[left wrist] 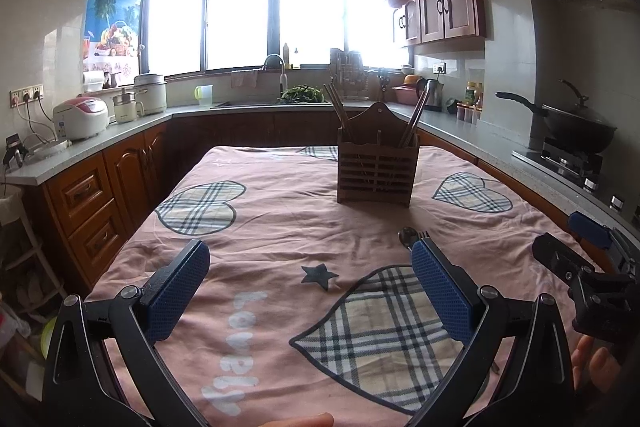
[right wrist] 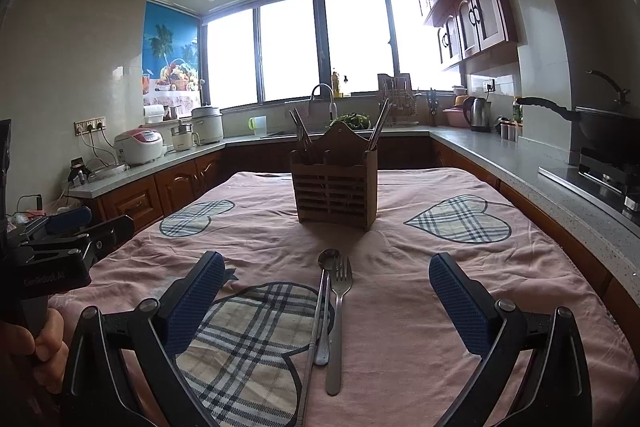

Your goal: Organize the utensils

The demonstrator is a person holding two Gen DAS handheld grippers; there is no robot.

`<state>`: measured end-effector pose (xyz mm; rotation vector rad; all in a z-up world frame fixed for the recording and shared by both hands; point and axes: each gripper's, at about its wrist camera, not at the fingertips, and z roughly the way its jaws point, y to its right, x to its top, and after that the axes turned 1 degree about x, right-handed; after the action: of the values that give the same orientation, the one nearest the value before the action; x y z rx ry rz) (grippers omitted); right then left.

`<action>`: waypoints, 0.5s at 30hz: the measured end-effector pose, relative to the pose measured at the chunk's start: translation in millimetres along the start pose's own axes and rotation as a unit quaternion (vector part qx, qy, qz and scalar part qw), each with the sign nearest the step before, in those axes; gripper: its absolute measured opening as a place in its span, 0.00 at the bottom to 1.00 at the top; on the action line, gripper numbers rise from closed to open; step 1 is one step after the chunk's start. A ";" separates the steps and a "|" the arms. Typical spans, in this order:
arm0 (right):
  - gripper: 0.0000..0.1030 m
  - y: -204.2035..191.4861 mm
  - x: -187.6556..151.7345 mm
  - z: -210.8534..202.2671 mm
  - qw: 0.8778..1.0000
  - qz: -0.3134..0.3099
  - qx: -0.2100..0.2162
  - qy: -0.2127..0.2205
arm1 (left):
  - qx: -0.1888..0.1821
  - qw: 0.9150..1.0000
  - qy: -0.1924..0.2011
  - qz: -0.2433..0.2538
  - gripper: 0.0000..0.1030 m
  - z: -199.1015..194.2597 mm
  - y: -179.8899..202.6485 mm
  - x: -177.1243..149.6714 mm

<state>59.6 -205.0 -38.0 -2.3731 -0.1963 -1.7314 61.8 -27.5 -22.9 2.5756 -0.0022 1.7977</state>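
Observation:
A wooden slatted utensil holder (right wrist: 335, 187) (left wrist: 378, 163) stands upright on the pink tablecloth, with chopsticks and utensils sticking out of it. In the right wrist view a metal spoon (right wrist: 325, 301), a fork (right wrist: 338, 311) and a thin chopstick (right wrist: 313, 351) lie side by side on the cloth, between the fingers of my right gripper (right wrist: 327, 277), which is open and holds nothing. My left gripper (left wrist: 308, 263) is open and empty over the cloth; the spoon bowl and fork tines (left wrist: 414, 237) peek out just beyond its right finger. The right gripper's body (left wrist: 584, 279) shows at the left view's right edge.
The table (right wrist: 400, 247) is covered by a pink cloth with plaid hearts. Counters run around it: rice cookers (left wrist: 82, 117) at left, a sink and faucet (left wrist: 276, 67) at the back, a kettle (right wrist: 478, 115) and a wok on the stove (left wrist: 576, 131) at right. A hand (right wrist: 44, 343) holds the left gripper.

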 end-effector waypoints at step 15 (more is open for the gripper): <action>1.00 -1.2 1.7 0.0 1.000 -0.002 0.002 0.002 | -0.005 1.000 -0.005 -0.002 1.00 1.9 -3.8 -0.9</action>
<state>59.9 -203.8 -36.4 -2.3689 -0.2032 -1.7357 63.2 -23.7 -24.4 2.5758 -0.0064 1.7796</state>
